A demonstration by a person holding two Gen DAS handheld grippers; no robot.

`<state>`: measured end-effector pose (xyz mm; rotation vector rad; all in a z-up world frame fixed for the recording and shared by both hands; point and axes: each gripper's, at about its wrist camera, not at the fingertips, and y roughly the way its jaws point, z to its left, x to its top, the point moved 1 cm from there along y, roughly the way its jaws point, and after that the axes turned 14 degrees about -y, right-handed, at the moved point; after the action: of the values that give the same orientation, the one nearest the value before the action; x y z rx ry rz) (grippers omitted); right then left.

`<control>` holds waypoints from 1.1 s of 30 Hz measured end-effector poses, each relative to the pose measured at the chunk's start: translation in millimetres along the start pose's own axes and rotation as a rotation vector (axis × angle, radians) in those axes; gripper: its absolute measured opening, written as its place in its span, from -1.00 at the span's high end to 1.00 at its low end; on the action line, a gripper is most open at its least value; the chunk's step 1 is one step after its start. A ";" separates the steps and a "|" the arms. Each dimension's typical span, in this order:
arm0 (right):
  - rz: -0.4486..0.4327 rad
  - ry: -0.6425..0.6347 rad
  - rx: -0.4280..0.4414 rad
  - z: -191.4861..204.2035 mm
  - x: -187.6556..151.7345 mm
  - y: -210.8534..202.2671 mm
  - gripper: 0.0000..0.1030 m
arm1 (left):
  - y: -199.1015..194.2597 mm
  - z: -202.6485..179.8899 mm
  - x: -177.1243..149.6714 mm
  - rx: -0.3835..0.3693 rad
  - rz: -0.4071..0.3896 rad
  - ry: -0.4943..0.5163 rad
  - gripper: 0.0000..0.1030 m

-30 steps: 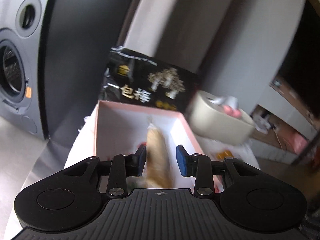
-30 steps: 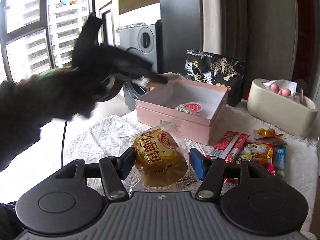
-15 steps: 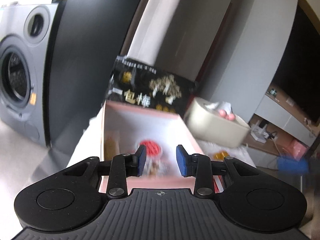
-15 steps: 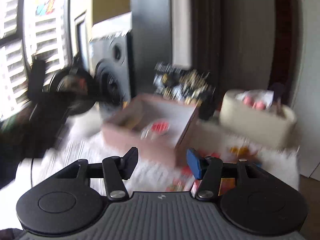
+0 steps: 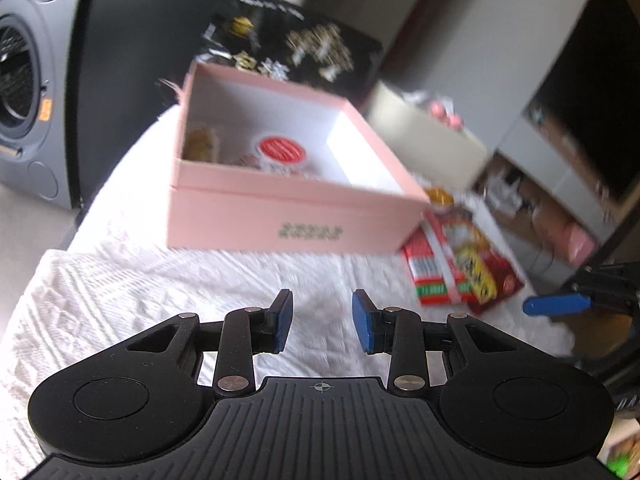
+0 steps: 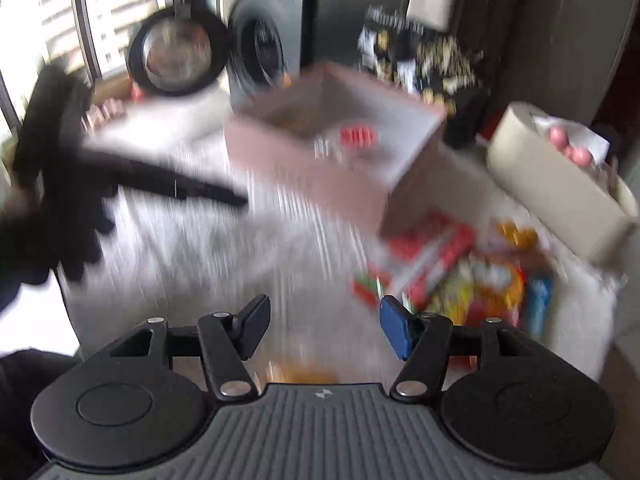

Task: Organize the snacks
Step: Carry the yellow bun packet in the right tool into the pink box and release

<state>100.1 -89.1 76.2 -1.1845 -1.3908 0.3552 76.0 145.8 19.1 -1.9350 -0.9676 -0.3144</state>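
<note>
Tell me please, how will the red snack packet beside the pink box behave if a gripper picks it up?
The red snack packet lies flat and thin on the white cloth, so it is probably light and floppy. Its wrapper looks glossy, so it may slip or crinkle.

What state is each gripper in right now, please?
Left gripper: open, nothing between its pads.
Right gripper: jaws opening, open, nothing gripped; a blurred orange packet shows below the gap.

Left gripper (image 5: 322, 322) parted, empty; right gripper (image 6: 324, 330) opening, empty
</note>
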 end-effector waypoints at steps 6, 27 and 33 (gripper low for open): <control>0.115 0.102 0.045 2.8 -27.4 16.8 -0.36 | 7.9 -12.1 -8.1 -0.023 0.057 0.043 0.29; 0.007 0.104 0.040 4.3 -24.7 -2.3 -0.10 | -11.1 -3.1 -3.2 -0.032 0.010 -0.017 0.29; -0.238 0.113 -0.100 -48.3 61.0 6.4 -0.10 | -18.3 -3.1 9.4 -0.025 -0.031 -0.046 0.29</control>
<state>159.3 -58.4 116.9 -1.0871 -1.4449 0.0506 69.2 152.9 37.5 -1.9589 -1.0293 -0.3028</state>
